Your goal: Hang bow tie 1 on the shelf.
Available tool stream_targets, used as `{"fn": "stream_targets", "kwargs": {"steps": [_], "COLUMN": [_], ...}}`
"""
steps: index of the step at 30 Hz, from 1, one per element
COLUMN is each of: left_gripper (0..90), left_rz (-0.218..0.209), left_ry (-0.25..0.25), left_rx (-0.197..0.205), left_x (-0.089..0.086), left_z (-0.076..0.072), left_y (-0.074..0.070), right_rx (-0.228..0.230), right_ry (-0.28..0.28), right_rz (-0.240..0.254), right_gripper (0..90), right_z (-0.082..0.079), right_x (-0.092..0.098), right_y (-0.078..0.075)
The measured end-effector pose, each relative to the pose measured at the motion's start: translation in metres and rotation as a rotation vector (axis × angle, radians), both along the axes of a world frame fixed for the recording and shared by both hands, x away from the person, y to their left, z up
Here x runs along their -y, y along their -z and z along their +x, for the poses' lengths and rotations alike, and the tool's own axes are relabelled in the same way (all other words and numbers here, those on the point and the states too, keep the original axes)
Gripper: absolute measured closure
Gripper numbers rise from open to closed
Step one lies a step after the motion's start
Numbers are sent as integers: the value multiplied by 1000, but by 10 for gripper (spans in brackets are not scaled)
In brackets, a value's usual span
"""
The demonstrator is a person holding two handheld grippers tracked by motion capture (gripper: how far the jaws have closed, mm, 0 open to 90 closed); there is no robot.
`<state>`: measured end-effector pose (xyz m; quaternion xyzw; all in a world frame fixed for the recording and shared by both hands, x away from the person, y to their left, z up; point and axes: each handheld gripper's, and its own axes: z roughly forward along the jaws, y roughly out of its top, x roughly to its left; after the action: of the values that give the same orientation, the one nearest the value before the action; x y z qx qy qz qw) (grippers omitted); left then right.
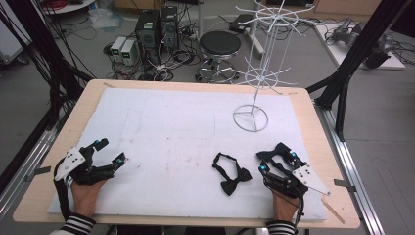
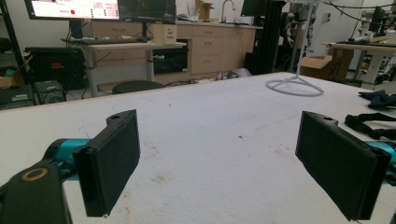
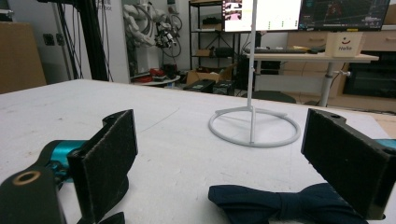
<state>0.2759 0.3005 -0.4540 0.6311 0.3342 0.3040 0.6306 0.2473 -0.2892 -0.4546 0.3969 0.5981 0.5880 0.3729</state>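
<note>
Your left hand rests low at the near left corner of the white foam-covered table [image 1: 161, 122], palm down, with the left gripper [image 1: 111, 151] pointing forward and slightly inward. Its jaws stand wide apart with only bare table surface between them, as the left gripper view confirms.

Your right hand sits at the near right edge, wrist straight, and the right gripper [image 1: 261, 161] angles forward and to the left. Its jaws are also spread wide and clamp on nothing.

There are two bow ties. The dark fabric bow tie with its looped strap [image 1: 231, 174] lies flat on the table just to the left of your right gripper, apart from it. In the right gripper view a second dark blue bow tie [image 3: 285, 204] lies between the open jaws.

The white wire display rack with a ring base [image 1: 250, 118] stands upright farther back, well apart from both hands.
</note>
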Motion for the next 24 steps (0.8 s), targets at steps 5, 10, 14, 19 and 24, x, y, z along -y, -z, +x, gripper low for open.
{"fn": "stream_targets", "kwargs": {"steps": [5, 10, 14, 19, 24], "left_gripper": [143, 143, 143, 143, 143], "left_rz": [-3, 3, -1, -6, -6], "left_ry": [-1, 3, 2, -2, -2], "left_rx": [-1, 3, 10, 10, 11], "left_x": [0, 0, 0, 0, 0], "left_z": [0, 0, -1, -1, -1], "left_y": [0, 0, 0, 0, 0], "right_rx": [-1, -7, -12, -15, -22], "right_ry": [-1, -4, -4, -3, -8], "right_rz": [8, 13, 16, 21, 17], "right_gripper": [99, 99, 99, 99, 99], "right_z": [-1, 0, 1, 3, 4], "right_x": [0, 0, 2, 3, 6], "right_y": [0, 0, -1, -1, -7]}}
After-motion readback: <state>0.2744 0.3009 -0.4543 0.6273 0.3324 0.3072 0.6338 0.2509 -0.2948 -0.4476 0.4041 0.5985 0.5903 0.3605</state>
